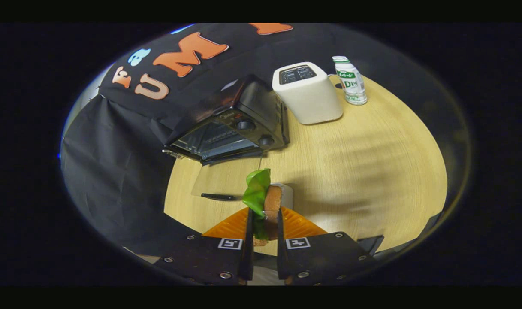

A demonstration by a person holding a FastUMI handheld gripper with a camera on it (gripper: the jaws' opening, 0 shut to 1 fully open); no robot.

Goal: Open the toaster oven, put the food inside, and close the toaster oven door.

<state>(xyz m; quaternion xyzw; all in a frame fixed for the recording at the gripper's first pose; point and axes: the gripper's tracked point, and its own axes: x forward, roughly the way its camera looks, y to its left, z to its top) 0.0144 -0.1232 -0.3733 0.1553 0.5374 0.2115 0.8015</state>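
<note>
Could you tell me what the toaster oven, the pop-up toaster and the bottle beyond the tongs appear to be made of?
Toaster oven: seemingly black painted metal, glossy, with highlights on its top; the open door looks like clear glass. Pop-up toaster: probably matte white plastic, with soft, even shading. Bottle: likely white plastic, with a printed label. The tongs are shut on the sandwich.

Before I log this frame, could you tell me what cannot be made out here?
- Sandwich, gripper view: its lower part is hidden by the gripper fingers clamped on it.
- Toaster oven with its door down: the inside is dark and too small to read.
- Bottle: label too small.
- Table: near edge cut off by the gripper body.
</note>
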